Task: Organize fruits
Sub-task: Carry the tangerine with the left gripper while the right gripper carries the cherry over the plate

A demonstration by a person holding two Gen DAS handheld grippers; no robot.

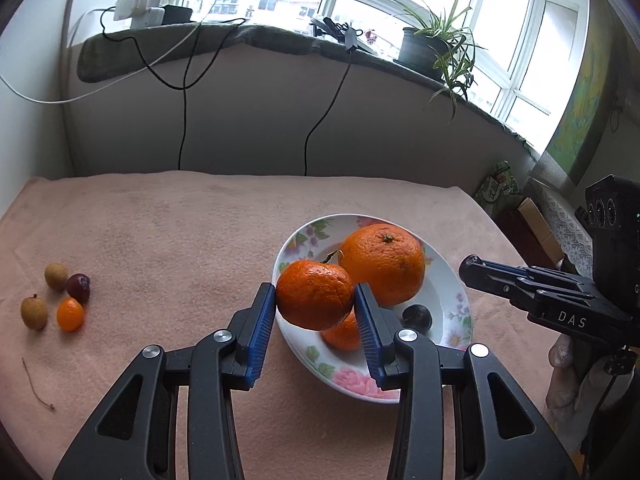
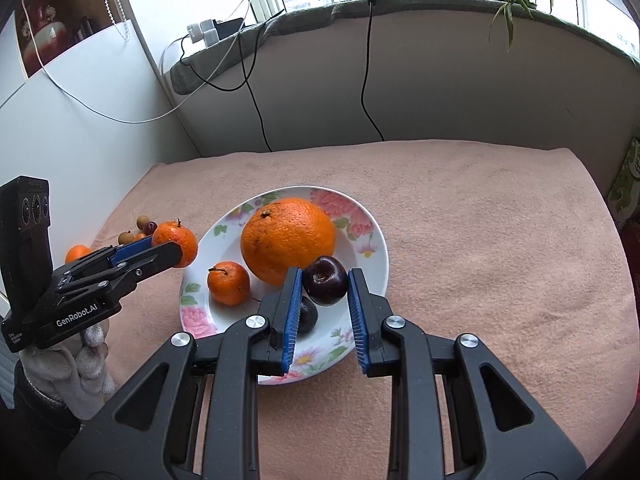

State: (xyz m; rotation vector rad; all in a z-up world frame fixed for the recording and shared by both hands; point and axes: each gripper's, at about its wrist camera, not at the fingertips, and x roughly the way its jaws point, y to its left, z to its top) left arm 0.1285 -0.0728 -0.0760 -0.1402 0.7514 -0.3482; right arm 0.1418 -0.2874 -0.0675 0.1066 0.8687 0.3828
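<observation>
My left gripper [image 1: 315, 300] is shut on a mandarin [image 1: 315, 294] and holds it above the left rim of the floral plate [image 1: 454, 308]. My right gripper [image 2: 323, 280] is shut on a dark plum [image 2: 325, 280] above the plate's [image 2: 374, 240] front part. In the plate lie a large orange [image 2: 287, 238], a small mandarin [image 2: 228, 283] and a second dark plum [image 2: 309, 316]. The large orange [image 1: 382, 264] and a dark plum [image 1: 417, 318] also show in the left wrist view. The left gripper with its mandarin [image 2: 176, 242] shows at the left of the right wrist view.
On the pink cloth [image 1: 160, 240] at the far left lie two longans [image 1: 56, 276], a dark cherry-like fruit [image 1: 78, 287] and a kumquat [image 1: 70, 314]. A thin stem [image 1: 36, 384] lies near the front left. A wall and windowsill with cables and a plant stand behind.
</observation>
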